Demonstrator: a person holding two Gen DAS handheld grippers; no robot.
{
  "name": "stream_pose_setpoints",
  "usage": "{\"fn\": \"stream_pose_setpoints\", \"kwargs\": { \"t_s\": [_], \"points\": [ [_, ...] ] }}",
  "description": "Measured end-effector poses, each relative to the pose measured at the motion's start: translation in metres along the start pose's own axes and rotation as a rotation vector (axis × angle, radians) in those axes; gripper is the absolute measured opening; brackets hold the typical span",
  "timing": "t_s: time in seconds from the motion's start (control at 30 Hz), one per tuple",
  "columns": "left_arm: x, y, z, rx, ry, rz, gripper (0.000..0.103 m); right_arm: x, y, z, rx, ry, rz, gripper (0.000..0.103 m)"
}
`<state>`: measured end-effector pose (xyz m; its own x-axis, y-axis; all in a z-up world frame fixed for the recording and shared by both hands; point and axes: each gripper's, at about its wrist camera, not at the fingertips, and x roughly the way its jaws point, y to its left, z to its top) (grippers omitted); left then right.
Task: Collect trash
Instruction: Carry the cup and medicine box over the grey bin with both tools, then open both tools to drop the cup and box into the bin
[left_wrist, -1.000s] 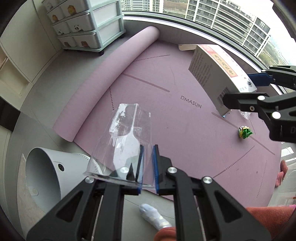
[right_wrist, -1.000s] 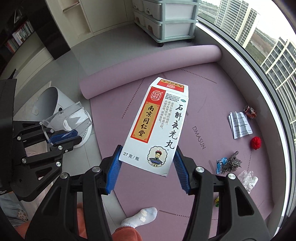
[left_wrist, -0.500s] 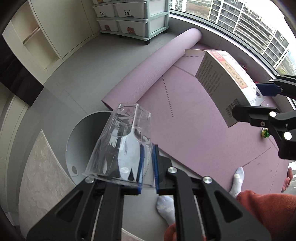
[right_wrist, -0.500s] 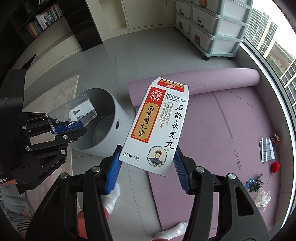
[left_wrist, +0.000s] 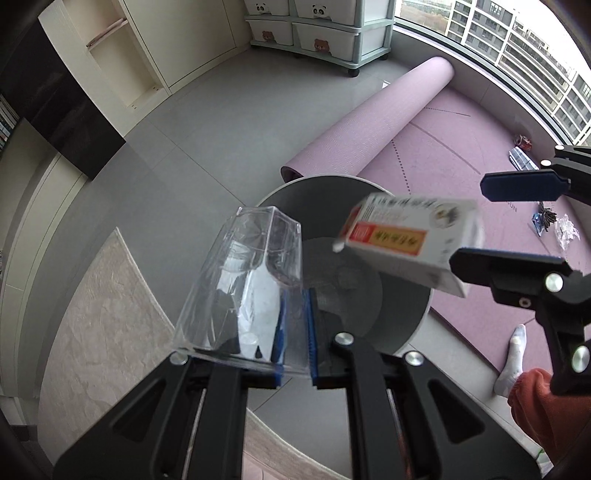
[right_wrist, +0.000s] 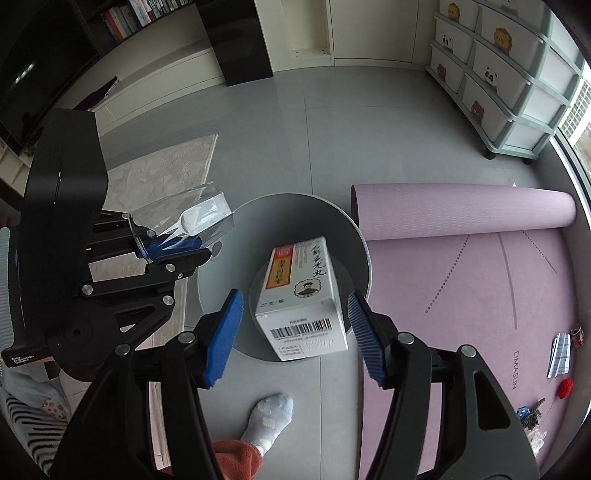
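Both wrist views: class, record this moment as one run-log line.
right hand-held gripper: open, medicine box released over grey bin | left hand-held gripper: shut on clear plastic container | trash remains on purple mat

A white medicine box (right_wrist: 303, 295) with a red-and-yellow label, black Chinese lettering, a small portrait and a barcode on its end hangs tilted and slightly blurred above the open mouth of the round grey trash bin (right_wrist: 360, 243), touching neither blue pad. A clear plastic container (left_wrist: 243, 284) with a white scoop inside is pinched by one wall, tilted over the bin's rim.
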<state>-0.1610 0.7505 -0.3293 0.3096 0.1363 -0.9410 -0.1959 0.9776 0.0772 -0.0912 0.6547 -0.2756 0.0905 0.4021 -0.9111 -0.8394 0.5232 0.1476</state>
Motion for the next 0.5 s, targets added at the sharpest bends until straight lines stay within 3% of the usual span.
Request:
{"fn": "stream_pose_setpoints", "kwargs": {
  "t_s": [0.4, 0.47, 0.5],
  "points": [
    [0.002, -0.009, 0.007, 0.015, -0.021, -0.045, 0.014, -0.007, -0.006, -0.007, 0.029, 0.02, -0.036, 0.058],
    [0.005, -0.014, 0.011, 0.022, -0.012, -0.055, 0.023, -0.009, -0.013, -0.011, 0.046, 0.024, -0.041, 0.058],
    [0.006, -0.016, 0.013, 0.027, -0.012, -0.05, 0.037, -0.01, -0.016, -0.013, 0.053, 0.024, -0.045, 0.058]
  ]
}}
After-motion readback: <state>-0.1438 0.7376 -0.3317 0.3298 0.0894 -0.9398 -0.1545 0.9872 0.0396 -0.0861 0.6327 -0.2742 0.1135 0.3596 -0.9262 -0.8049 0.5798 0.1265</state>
